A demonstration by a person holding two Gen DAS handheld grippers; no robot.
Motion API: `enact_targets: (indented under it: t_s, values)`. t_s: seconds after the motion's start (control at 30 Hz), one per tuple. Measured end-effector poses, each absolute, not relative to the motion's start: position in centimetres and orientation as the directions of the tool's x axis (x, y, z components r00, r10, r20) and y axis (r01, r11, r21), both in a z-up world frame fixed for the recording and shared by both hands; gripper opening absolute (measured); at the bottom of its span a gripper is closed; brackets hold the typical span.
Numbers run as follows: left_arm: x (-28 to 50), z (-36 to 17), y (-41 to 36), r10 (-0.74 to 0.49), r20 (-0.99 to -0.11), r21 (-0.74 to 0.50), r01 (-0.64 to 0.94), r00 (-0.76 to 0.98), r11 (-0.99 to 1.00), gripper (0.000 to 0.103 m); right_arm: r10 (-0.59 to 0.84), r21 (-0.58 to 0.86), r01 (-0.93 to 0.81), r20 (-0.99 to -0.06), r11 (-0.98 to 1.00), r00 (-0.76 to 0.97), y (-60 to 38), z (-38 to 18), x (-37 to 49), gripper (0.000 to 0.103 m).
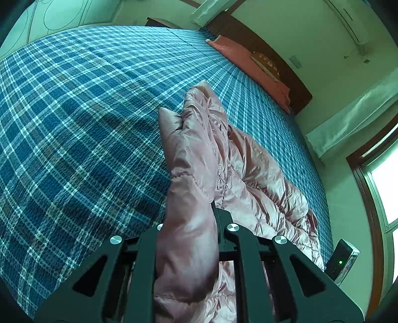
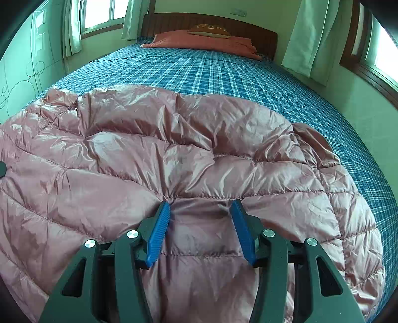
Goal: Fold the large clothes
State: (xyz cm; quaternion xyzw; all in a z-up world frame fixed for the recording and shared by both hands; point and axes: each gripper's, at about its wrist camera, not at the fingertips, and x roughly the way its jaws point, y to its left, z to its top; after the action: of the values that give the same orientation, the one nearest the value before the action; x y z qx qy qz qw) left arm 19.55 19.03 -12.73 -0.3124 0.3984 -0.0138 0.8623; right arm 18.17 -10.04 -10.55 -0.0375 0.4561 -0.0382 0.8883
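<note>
pink quilted down jacket (image 2: 174, 149) on blue plaid bedsheet (image 2: 223, 74)
left gripper (image 1: 189, 218) clamped on a jacket fold, lifted; right gripper (image 2: 200, 208) jaws apart, tips pressing jacket w/o grip.

Soft daylight from the windows (image 2: 104, 15) (blown out), green-tinted, edges fisheye-bent and dark.

Only the brown cushion (image 2: 209, 31) at the headboard bears marks, too small to read.

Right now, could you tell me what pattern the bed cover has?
Blue-and-white plaid on the bed cover, clearest in the left wrist view.
</note>
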Motion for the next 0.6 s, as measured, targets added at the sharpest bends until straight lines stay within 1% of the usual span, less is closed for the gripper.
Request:
enact_targets:
  t_s: [0.13,0.27,0.43,0.6]
  values:
    - [19.3,-10.2,17.4,-0.259,-0.662,-0.524,-0.186,0.704,0.831,0.012,-0.138,-0.143,0.04,-0.786,0.989,0.603,-11.7,-9.3,16.5,0.055]
    - [19.2,-7.9,14.6,-0.255,-0.652,-0.493,-0.144,0.714,0.858,0.012,-0.166,-0.149,0.078,-0.775,0.986,0.609,-14.8,-8.1,14.7,0.055]
    - [19.0,-5.7,9.9,-0.243,-0.654,-0.421,-0.077,0.717,0.904,0.012,-0.224,-0.166,0.152,-0.757,0.974,0.614,-19.0,-7.0,11.7,0.055]
    - [18.9,-4.7,4.4,-0.237,-0.666,-0.349,-0.014,0.707,0.937,0.012,-0.284,-0.19,0.216,-0.742,0.958,0.607,-22.8,-6.4,9.2,0.055]
